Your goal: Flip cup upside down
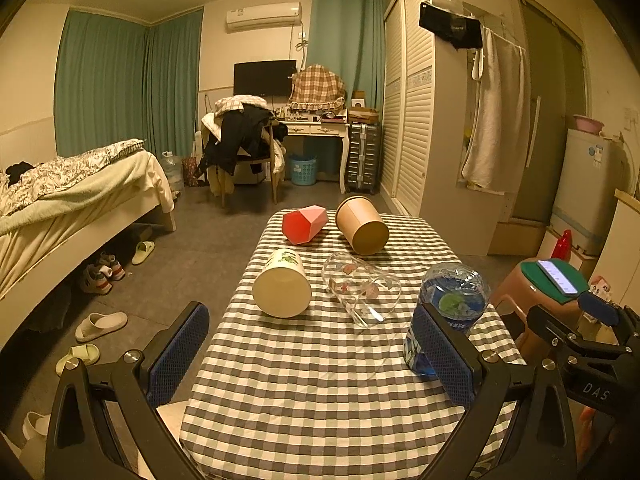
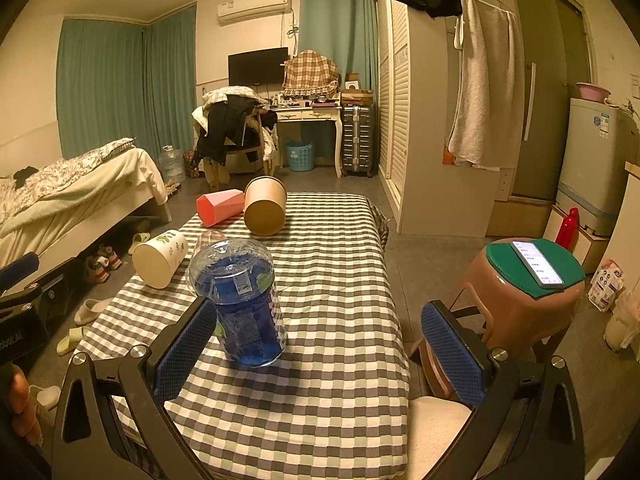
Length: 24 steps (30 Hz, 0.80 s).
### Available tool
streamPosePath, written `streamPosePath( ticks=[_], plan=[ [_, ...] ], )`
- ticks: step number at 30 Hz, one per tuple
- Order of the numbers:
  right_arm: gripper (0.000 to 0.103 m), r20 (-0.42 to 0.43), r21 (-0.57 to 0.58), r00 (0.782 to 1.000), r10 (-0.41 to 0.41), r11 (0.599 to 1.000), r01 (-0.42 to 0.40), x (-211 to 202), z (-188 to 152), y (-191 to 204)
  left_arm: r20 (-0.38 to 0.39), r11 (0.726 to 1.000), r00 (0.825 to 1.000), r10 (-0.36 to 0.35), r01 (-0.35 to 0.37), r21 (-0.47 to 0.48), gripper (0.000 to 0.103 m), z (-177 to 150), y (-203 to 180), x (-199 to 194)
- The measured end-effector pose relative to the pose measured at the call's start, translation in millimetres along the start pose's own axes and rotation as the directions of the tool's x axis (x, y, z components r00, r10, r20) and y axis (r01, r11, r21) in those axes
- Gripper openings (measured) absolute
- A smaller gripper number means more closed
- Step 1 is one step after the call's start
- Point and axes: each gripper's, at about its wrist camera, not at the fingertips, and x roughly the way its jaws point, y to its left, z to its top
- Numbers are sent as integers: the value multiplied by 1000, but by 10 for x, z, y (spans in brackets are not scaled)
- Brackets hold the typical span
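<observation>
A clear plastic cup with a blue label (image 2: 246,304) stands upside down on the checked table (image 2: 344,280), just ahead of my right gripper's left finger; it also shows in the left wrist view (image 1: 450,312). My right gripper (image 2: 320,356) is open and empty. My left gripper (image 1: 312,354) is open and empty over the table's near end. On their sides lie a white cup (image 1: 282,284), a clear glass cup (image 1: 360,288), a brown paper cup (image 1: 362,226) and a red faceted cup (image 1: 304,224).
A brown stool (image 2: 524,300) with a green pad and a phone (image 2: 538,264) stands right of the table. A bed (image 1: 60,208) and slippers (image 1: 100,326) are on the left. A wardrobe (image 1: 424,112) stands behind on the right.
</observation>
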Motion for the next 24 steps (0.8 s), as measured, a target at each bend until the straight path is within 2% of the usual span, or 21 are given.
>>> streamPosePath(
  ticks=[24],
  plan=[
    [103,-18,-3,1000,2,1000,-2,34,-30,-10,-2,1000,1000,2,-2,3,103,10,-2,-3]
  ],
)
